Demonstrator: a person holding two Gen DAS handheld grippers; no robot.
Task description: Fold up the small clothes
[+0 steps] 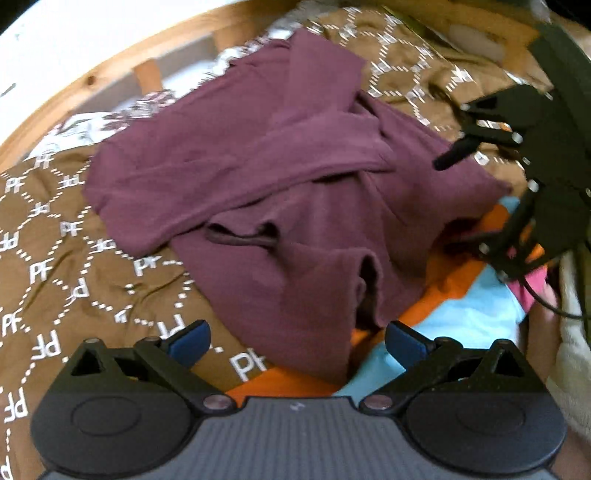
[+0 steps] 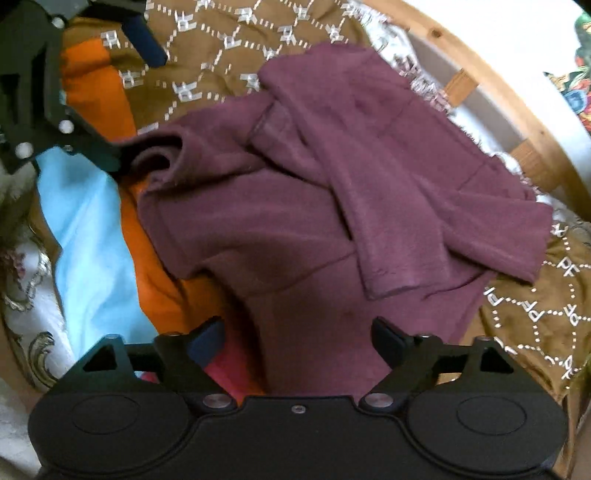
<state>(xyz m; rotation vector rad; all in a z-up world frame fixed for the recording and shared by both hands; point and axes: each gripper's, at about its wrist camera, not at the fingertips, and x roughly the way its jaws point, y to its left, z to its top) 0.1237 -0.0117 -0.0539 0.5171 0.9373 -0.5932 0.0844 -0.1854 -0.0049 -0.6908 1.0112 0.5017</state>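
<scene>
The maroon top (image 1: 280,177) lies crumpled on the brown patterned bedspread (image 1: 48,258), one sleeve thrown across its body, its near edge spilling over an orange cloth (image 2: 99,92) and a light blue cloth (image 2: 85,221).

The left gripper (image 1: 295,341) hangs over that near edge with its blue-tipped fingers (image 1: 192,341) spread and nothing between them. The right gripper (image 2: 297,341) also has its fingers spread, with maroon fabric lying in the gap below but not pinched.

The main risk, as I judge it, is a grab that takes too much. The top overlaps the orange and blue cloths, so fingers closing low at 6 o'clock could catch those layers and drag them along. The crossed sleeve is another snag: lifting the hem without freeing it would likely fold the sleeve inside in a lump. Both views are blurred, so the exact edge is hard to place.

The bedspread is soft and wrinkled, so fabric will bunch instead of sliding. A wooden bed frame (image 1: 92,77) curves from 9 to 12 o'clock in the left view, with a white wall (image 1: 55,33) beyond.
</scene>
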